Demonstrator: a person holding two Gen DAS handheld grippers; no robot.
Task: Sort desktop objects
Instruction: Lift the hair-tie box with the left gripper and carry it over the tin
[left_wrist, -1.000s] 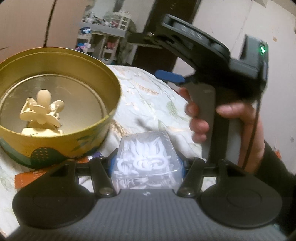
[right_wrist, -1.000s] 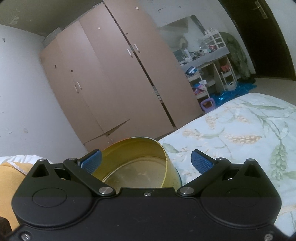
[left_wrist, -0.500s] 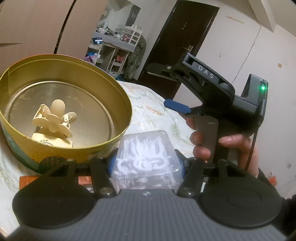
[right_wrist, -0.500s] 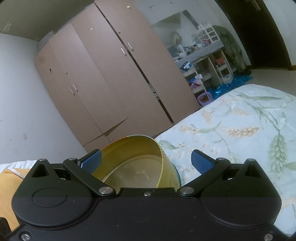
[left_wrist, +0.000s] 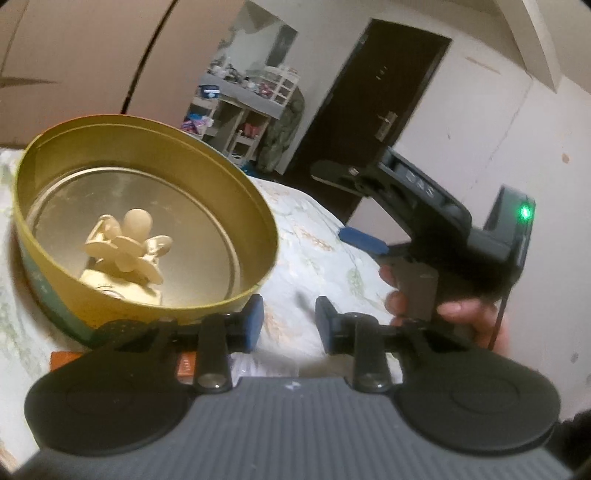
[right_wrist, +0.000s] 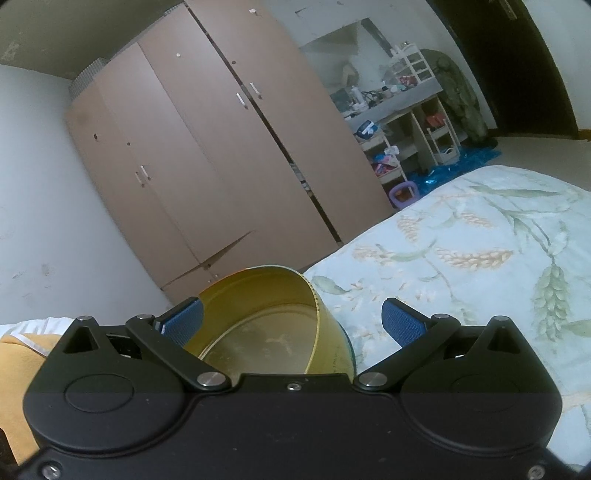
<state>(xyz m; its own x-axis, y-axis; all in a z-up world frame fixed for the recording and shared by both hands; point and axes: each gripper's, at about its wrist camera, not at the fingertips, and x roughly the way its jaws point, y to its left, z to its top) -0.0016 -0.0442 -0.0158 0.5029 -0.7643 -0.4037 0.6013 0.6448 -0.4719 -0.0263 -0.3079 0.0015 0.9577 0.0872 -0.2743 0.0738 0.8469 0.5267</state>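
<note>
Gold tin (left_wrist: 258, 236) sits on the floral bedspread (left_wrist: 317, 258) to the upper left of my left hand-held gripper (left_wrist: 289, 325), tilted so its open mouth faces me. Inside it, on the metal bottom, stands a small cream-coloured wooden figure (left_wrist: 127, 251). My left hand-held gripper's blue-padded jaws are closing with nothing between them; only the bedspread shows through the gap. Its left finger (left_wrist: 253, 323) is just in front of the tin's near wall, though I cannot tell whether it touches. An orange packet (left_wrist: 62, 362) lies flat on the bed under the tin's near edge, partly hidden by the gripper body.

To the right I see my right hand (left_wrist: 461, 314) wrapped around the handle of the right hand-held gripper (right_wrist: 291, 319), its green light lit. From that gripper's own camera, its blue pads are spread wide, and the tin's rim rises between them, near the left pad (right_wrist: 183, 317); the pads do not press on it. Beyond stand a wardrobe (right_wrist: 207, 147) and a cluttered shelf unit (right_wrist: 399, 110).
</note>
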